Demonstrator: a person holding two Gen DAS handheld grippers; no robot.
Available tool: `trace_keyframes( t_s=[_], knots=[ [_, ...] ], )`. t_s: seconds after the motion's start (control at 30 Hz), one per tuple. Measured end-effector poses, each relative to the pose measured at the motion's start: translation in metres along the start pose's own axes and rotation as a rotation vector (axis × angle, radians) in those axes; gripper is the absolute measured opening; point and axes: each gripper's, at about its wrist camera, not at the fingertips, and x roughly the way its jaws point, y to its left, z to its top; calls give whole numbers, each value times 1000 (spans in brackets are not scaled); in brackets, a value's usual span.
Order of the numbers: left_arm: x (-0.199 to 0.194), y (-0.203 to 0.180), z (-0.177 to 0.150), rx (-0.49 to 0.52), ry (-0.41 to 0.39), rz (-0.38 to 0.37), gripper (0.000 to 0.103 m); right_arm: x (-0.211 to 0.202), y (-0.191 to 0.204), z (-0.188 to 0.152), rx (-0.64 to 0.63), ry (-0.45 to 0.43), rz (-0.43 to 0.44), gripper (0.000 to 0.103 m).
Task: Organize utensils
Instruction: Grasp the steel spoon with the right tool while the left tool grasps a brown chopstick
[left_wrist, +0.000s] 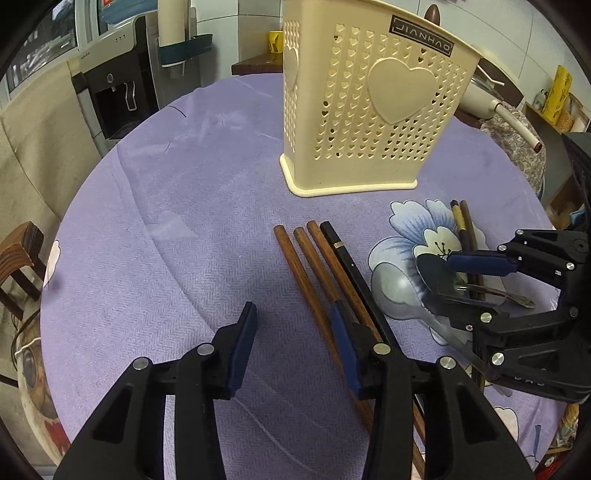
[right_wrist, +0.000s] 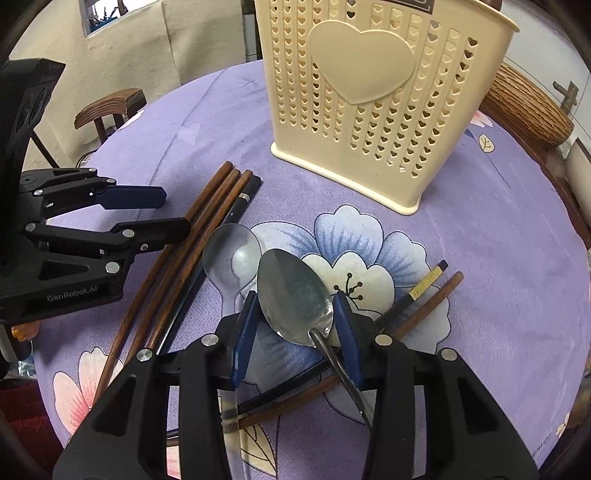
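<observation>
Tongs first, nearest the lens. Right tongs (right_wrist: 293, 328) sit with both blue pads against the metal spoon (right_wrist: 295, 295), pinching its bowl where it narrows to the handle; the handle runs back under the right pad. Left tongs (left_wrist: 295, 349) are spread over the surface (left_wrist: 166, 240); the right pad lies on the row of chopsticks (left_wrist: 314, 266), the left pad on bare cloth, nothing pinched between them.

Beyond: clear plastic spoon (right_wrist: 231, 254) just beside the metal one, its handle passing under the right tongs. Two more sticks (right_wrist: 424, 295) lie crossed beneath the metal spoon. Cream holder (right_wrist: 369, 110) stands upright, farthest back.

Risk, judged: the bowl is curved and slick, the pinch sits near its edge, so it could pivot or slip on lifting. The handle rests across the crossed sticks and may drag them. Left pads straddle only part of the row, so closing may roll one stick aside.

Right view alone shows the pinch on the spoon; left view alone shows the left pad placement and the holder's label
</observation>
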Motion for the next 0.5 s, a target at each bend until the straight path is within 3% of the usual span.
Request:
trace_keyframes(
  t_s=[0.17, 0.37, 0.5],
  knots=[
    [7, -7, 9, 12, 3, 47, 32, 2, 2, 4, 26, 8, -10, 42],
    [15, -9, 23, 14, 11, 67, 13, 6, 4, 9, 34, 11, -15, 41],
    [17, -6, 28, -16, 14, 52, 11, 5, 3, 9, 62, -17, -8, 41]
  ],
)
